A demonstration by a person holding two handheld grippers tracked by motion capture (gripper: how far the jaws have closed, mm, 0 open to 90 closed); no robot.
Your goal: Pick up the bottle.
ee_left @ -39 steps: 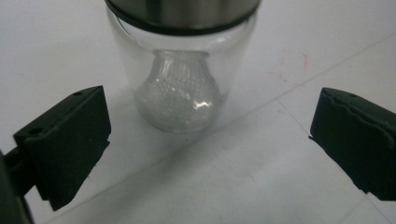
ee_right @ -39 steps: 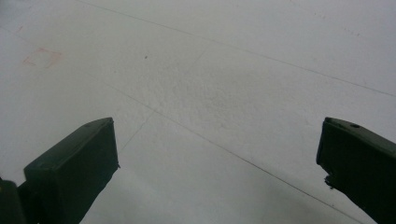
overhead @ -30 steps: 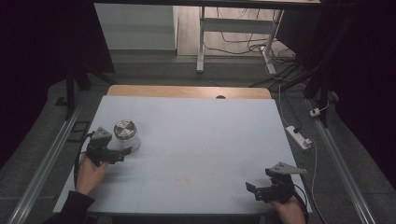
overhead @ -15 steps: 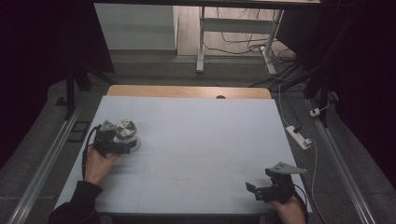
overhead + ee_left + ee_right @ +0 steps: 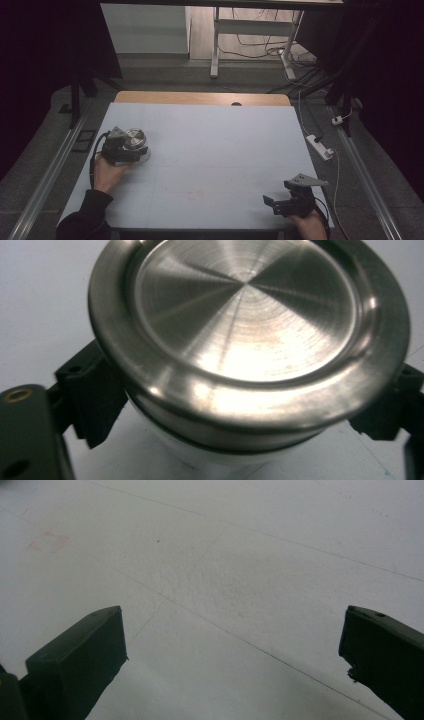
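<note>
Left hand-held gripper (image 5: 131, 148) has just closed its jaws around the steel-lidded jar (image 5: 247, 340) at the bench's (image 5: 225, 145) left side, pads on the body below the lid (grip looks secure). Lift seems next; right hand-held gripper (image 5: 235, 665) gapes idle.

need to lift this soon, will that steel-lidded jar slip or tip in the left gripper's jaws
Probably stiff: the jar has a brushed metal lid and a smooth pale body, so it should not give. It may be slippery, since the left gripper, whose jaws have just been closing, meets that smooth wall just under the lid's rim. Tipping seems unlikely: it looks squat and wide, standing upright on the table.
</note>
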